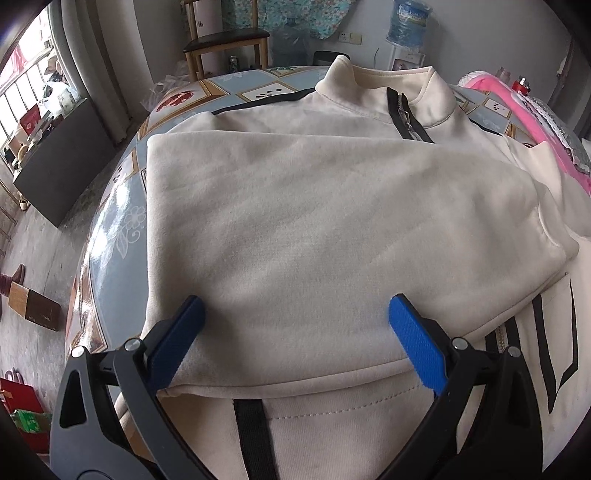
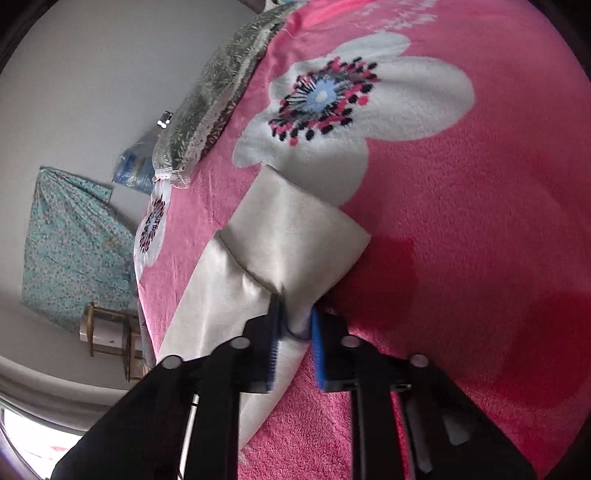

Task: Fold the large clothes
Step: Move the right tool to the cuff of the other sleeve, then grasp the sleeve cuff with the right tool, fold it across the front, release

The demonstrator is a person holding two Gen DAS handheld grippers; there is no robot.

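Around you, a pink blanket (image 2: 461, 229) with white flowers lies at the right, touching the jacket's edge, and a grey-green cushion (image 2: 210, 107) sits on its far side. A wooden chair (image 1: 225, 40) stands beyond the table (image 1: 122, 206), with a blue water bottle (image 1: 408, 24) against the wall. Nothing lies on top of the jacket. The cream jacket (image 1: 314, 221) lies flat on the patterned table, collar away from you, black zip at the neck, black stripes near the hem, and one sleeve folded across the chest. Your left gripper (image 1: 297, 317) sits over the folded sleeve with its blue pads spread wide, clamping nothing. Your right gripper (image 2: 295, 332) is pinched narrow on the other sleeve (image 2: 288, 236), near its cuff, over the blanket.
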